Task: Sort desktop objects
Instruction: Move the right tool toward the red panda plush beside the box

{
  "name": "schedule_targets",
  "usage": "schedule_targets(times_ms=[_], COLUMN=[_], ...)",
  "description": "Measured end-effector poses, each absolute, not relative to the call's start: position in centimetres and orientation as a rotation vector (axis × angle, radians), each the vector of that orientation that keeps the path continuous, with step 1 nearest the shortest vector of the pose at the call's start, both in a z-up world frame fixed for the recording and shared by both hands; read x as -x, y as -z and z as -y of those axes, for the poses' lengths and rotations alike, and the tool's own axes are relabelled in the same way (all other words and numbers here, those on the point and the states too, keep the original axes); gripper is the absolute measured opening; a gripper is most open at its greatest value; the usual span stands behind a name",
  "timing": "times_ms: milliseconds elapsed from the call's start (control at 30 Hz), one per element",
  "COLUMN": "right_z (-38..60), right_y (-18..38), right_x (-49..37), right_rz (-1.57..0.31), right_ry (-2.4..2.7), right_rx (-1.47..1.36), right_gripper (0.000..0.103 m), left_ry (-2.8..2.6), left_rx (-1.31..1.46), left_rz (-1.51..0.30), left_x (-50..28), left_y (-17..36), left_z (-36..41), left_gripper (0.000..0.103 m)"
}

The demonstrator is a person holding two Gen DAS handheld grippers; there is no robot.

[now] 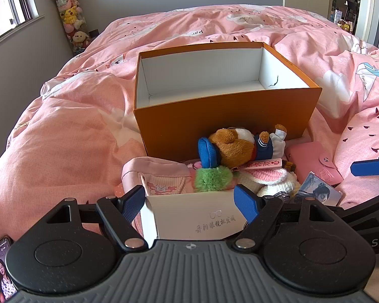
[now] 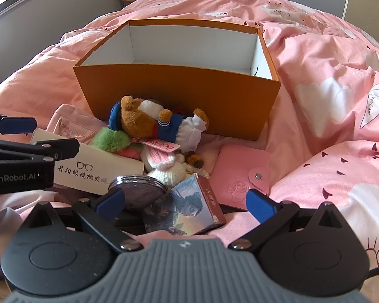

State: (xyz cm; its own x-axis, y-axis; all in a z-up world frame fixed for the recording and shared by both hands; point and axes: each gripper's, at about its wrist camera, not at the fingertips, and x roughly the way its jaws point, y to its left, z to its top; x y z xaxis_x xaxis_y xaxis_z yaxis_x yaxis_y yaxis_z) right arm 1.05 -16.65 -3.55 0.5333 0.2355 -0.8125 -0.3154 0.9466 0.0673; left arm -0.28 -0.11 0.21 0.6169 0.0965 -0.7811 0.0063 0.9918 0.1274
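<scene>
An open orange box (image 1: 224, 118) (image 2: 179, 96) with a white inside and nothing in it stands on the pink bed. A pile lies in front of it: a plush bear (image 1: 237, 146) (image 2: 149, 123) in a blue cap, a green fluffy toy (image 1: 212, 179), a crocheted white-and-pink toy (image 2: 164, 166), a pink pouch (image 1: 159, 176) and a pink wallet (image 2: 240, 174). My left gripper (image 1: 189, 202) is open and straddles a white glasses box (image 1: 189, 217) (image 2: 88, 166). My right gripper (image 2: 187, 203) is open over a round metal tin (image 2: 136, 189) and a picture-printed box (image 2: 189, 207).
The rumpled pink duvet (image 1: 75, 139) covers the whole bed, with raised folds left and right of the pile. A phone (image 1: 0, 270) with a lit screen lies at the lower left. Stuffed toys (image 1: 70, 17) hang by the window at the back left.
</scene>
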Motion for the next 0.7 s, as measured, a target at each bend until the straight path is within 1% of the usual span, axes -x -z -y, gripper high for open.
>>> schedule_targets(times_ms=[400, 700], right_z=[16.6, 17.5], right_y=[3.5, 3.2], right_x=[-1.1, -1.4], right_rz=[-0.954, -0.950], right_ry=[-0.331, -0.353], right_rx=[0.089, 0.070], right_gripper=[0.102, 0.101], left_ry=[-0.047, -0.029], left_rx=[-0.116, -0.063], left_rz=[-0.906, -0.877], left_x=[0.3, 0.3], left_y=[-0.3, -1.5], left_z=[0.1, -1.4], left_gripper=[0.091, 0.090])
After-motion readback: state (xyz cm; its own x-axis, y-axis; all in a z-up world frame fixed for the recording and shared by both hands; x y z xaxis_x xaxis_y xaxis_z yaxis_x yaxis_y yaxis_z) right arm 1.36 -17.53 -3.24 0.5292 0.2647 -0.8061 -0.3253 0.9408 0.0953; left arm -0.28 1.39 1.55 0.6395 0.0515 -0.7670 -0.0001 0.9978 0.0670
